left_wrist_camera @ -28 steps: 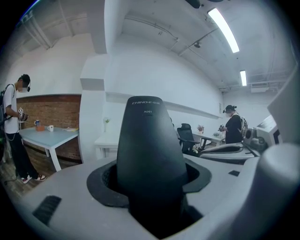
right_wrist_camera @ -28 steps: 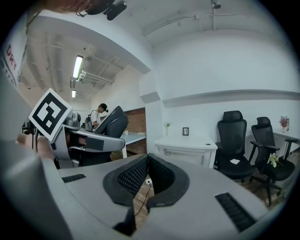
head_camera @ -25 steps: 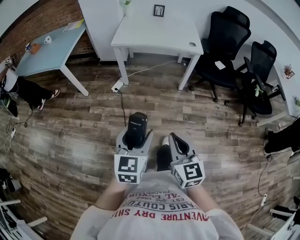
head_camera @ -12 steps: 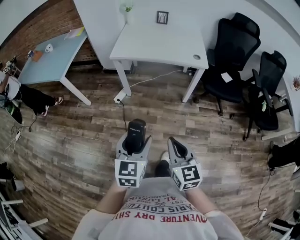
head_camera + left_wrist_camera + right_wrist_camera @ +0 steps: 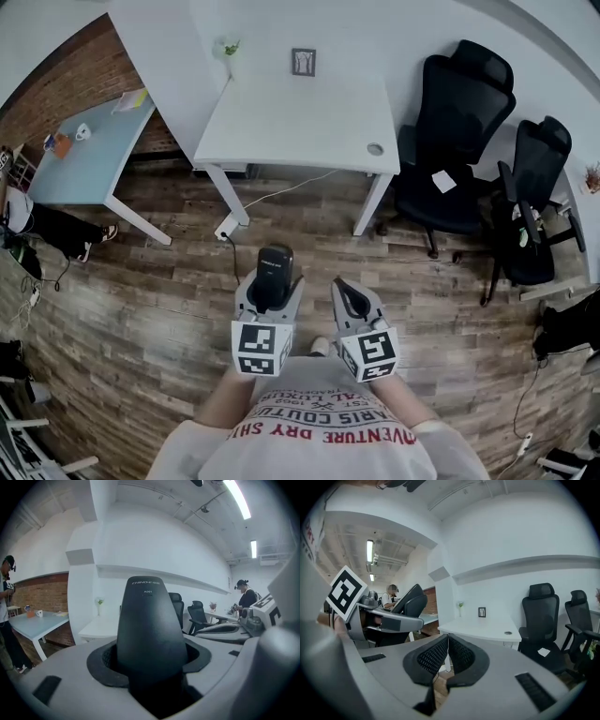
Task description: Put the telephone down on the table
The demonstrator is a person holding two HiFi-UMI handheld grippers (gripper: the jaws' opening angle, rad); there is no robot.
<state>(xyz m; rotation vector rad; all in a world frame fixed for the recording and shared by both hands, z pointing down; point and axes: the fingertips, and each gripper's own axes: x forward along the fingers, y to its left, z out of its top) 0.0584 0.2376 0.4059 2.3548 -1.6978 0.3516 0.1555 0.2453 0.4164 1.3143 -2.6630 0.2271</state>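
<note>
A white table (image 5: 291, 117) stands ahead at the far wall, with a small framed picture (image 5: 303, 62) and a little plant (image 5: 228, 46) at its far edge and a round cable hole (image 5: 375, 149) near its right corner. To its left is a pale blue table (image 5: 80, 164); to its right are two black office chairs (image 5: 457, 131), the nearer-right one (image 5: 534, 192) close beside the other. A white power strip (image 5: 225, 228) and its cable lie on the wooden floor (image 5: 141, 300) by the white table's near left leg.

The left gripper (image 5: 270, 292) grasps the black telephone (image 5: 276, 265), its jaws spread wide and pressed against the handset's sides. The telephone sticks out forward over the floor, well short of the table. The right gripper (image 5: 347, 292), just right of it, has its pads clenched together on nothing.
</note>
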